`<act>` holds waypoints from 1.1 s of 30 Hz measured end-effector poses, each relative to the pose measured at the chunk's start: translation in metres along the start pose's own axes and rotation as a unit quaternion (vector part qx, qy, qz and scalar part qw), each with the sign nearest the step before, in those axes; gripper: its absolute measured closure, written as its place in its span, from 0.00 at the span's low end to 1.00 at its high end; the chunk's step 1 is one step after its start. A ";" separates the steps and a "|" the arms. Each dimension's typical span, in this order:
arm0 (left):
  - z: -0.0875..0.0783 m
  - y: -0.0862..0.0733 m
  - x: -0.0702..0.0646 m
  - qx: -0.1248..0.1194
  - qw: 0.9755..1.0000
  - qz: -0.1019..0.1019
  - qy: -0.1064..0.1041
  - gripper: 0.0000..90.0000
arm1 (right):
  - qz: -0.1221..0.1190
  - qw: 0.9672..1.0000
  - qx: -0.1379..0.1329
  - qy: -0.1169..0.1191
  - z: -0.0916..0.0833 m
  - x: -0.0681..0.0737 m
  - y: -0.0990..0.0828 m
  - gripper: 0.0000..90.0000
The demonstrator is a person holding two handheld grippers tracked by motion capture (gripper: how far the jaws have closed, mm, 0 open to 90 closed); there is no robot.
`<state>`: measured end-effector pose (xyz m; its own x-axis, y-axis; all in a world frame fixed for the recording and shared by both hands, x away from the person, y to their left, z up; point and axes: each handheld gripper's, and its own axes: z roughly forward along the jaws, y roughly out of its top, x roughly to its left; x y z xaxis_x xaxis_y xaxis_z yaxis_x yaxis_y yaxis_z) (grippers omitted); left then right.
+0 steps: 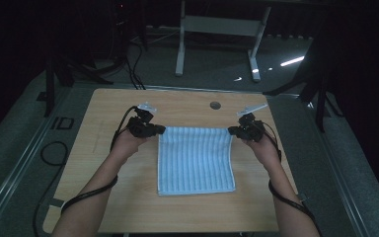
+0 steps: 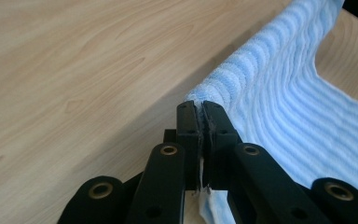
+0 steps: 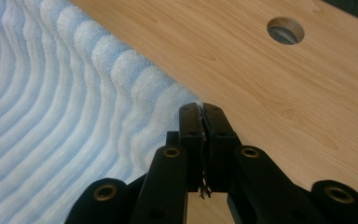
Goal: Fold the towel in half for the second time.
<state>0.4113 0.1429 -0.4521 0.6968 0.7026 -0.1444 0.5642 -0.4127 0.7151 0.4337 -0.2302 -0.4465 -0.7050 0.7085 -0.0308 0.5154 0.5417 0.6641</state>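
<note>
Left gripper (image 1: 161,130) and right gripper (image 1: 231,131) each clench a far corner of the striped towel (image 1: 195,160), lifting that edge off the table (image 1: 103,148), likely to fold it toward the near edge.

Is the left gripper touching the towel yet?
Touching. In the left gripper view, the left gripper has its jaws shut on the towel corner.

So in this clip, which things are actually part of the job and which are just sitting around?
In the job:
- light blue striped towel, far edge raised off the table
- left gripper, shut on the towel's far left corner
- right gripper, shut on its far right corner

Just there:
- wooden table with its round hole
- white frame on the floor beyond
</note>
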 end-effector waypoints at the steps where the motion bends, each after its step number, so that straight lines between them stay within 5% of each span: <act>1: -0.004 -0.002 -0.004 -0.006 1.000 0.001 -0.001 0.95 | -0.004 1.000 -0.007 -0.001 -0.004 0.003 -0.001 0.97; 13: -0.039 -0.032 -0.055 -0.034 0.998 0.055 -0.010 0.95 | -0.033 0.998 -0.048 0.010 -0.052 0.036 -0.038 0.97; 27: -0.032 -0.085 -0.089 -0.006 0.997 0.073 -0.035 0.95 | -0.019 0.997 -0.052 0.049 -0.068 0.071 -0.103 0.97; 33: -0.018 -0.106 -0.095 0.021 0.996 0.065 -0.049 0.94 | -0.026 0.998 -0.027 0.055 -0.064 0.085 -0.123 0.97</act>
<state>0.2778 0.1305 -0.5024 0.8039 0.5826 -0.1194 0.4826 -0.5218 0.7034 0.2791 -0.2661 -0.4831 -0.7810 0.6243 0.0145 0.4520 0.5491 0.7030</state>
